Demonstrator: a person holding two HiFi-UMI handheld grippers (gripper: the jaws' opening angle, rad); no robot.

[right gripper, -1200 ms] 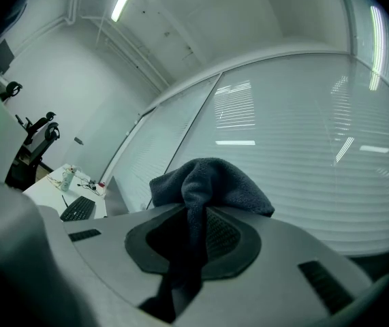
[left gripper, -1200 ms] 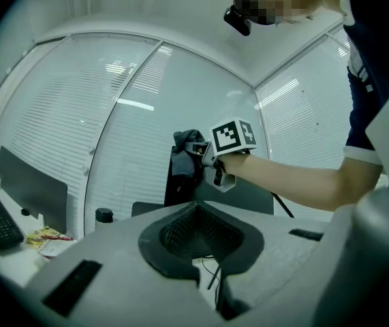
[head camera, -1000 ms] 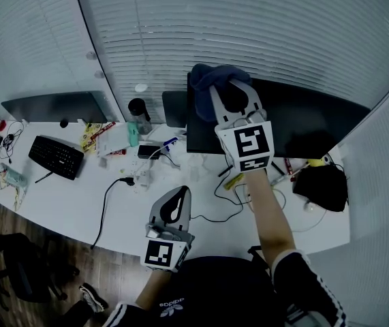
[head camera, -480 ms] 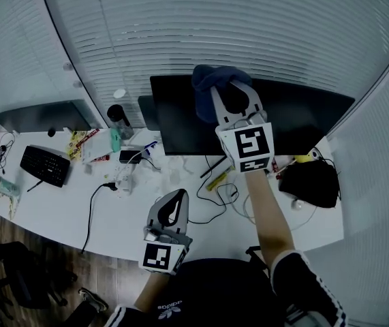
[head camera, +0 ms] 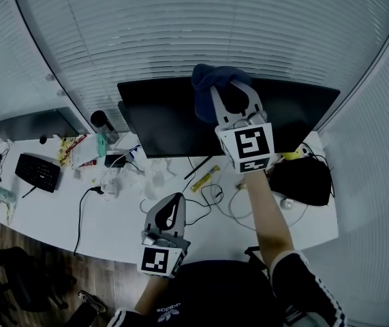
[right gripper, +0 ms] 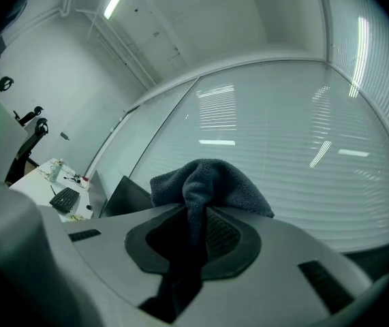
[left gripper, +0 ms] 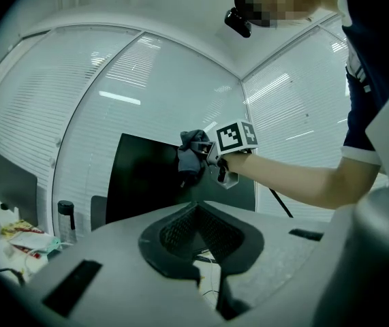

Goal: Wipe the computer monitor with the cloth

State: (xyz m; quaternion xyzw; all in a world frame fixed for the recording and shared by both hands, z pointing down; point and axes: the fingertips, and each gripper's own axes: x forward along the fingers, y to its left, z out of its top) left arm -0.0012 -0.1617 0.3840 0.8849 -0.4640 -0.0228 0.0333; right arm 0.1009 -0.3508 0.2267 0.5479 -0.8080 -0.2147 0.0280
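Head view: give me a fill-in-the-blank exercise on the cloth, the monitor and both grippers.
The right gripper holds the cloth at the monitor's ____ edge.
The left gripper, jaws together, holds ____.
The keyboard lies on the desk, to that monitor's ____.
Missing words: top; nothing; left.

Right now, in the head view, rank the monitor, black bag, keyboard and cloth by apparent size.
1. monitor
2. black bag
3. cloth and keyboard look alike; the cloth is raised nearer the camera, so unranked.
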